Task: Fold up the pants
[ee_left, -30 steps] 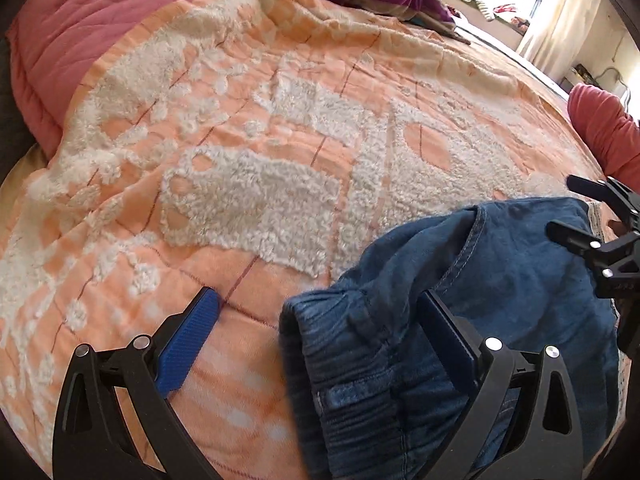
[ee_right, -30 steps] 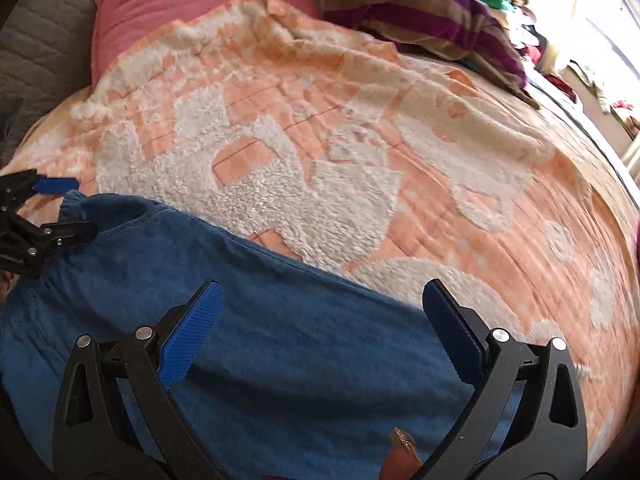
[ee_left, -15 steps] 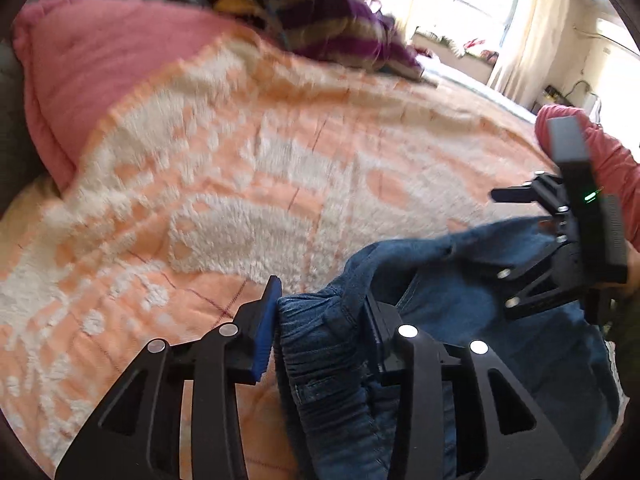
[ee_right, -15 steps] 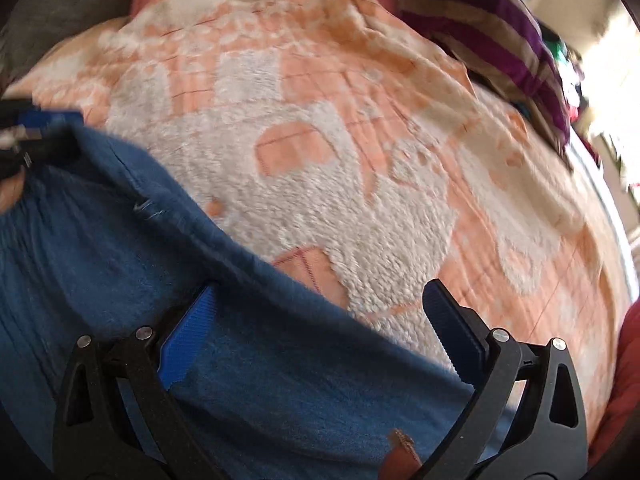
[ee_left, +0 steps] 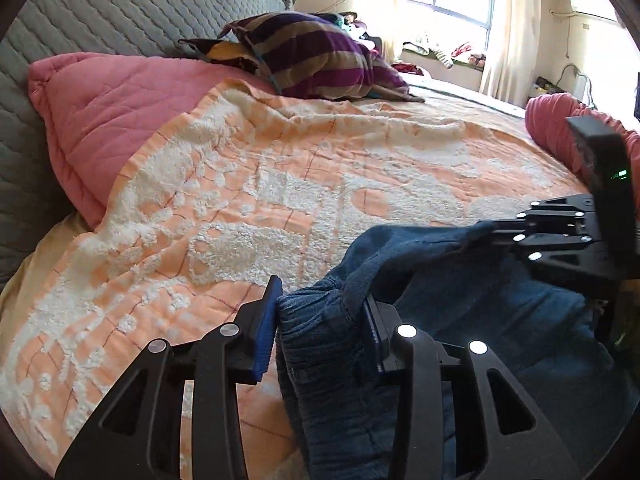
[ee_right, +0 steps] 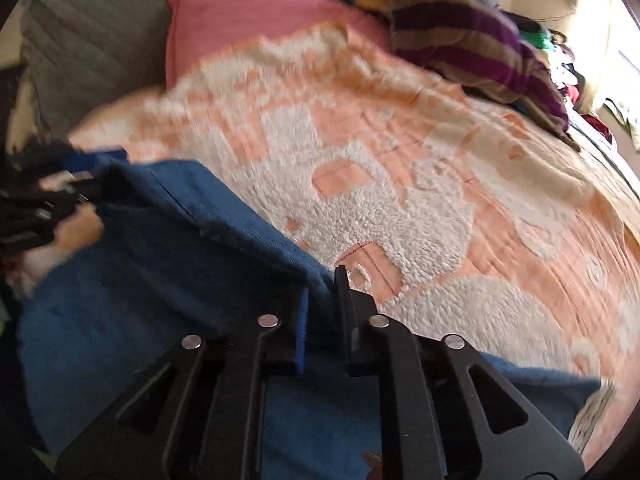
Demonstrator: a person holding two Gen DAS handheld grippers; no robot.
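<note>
Pants (ee_left: 480, 312), blue denim, on the bed near edge, over the orange-and-white blanket (ee_left: 248, 200). Left claw (ee_left: 324, 320) clamped on the bunched elastic waistband corner. Right claw (ee_right: 324, 308) nearly closed on the pants' long edge; that view is motion-blurred, so the grip looks firm but is not certain. Fabric reads soft, limp, moderately heavy: it sags between the two holds. Judgement: hold thick seams or waistband, both layers, and keep it taut to avoid slip.
</note>
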